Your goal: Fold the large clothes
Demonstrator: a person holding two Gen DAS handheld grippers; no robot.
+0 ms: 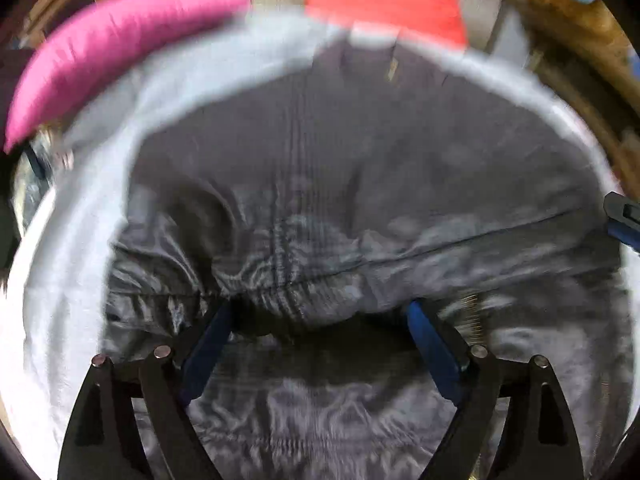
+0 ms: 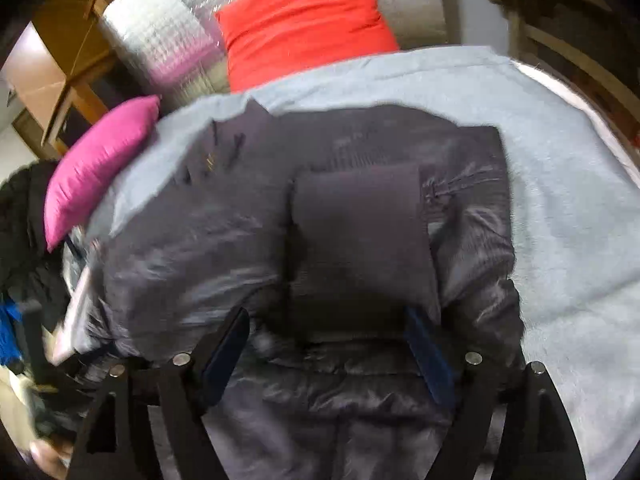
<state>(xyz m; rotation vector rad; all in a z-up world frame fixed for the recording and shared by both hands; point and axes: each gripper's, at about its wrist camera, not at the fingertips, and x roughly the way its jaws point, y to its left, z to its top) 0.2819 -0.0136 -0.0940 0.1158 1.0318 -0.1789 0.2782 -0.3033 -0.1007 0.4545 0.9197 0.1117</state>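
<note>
While both grippers hang spread wide and empty, the dark jacket [image 2: 304, 240] lies just ahead of the left gripper [image 1: 320, 320] and the right gripper [image 2: 326, 328], on a pale blue sheet [image 2: 560, 200]; a pink cushion [image 2: 96, 168] and red cushion [image 2: 304, 28] sit beyond

Nothing readable is showing in either view. A small gold mark is sitting on the dark jacket [image 2: 304, 240] near its far edge, but blur is keeping it from being made out as letters or a logo.
</note>
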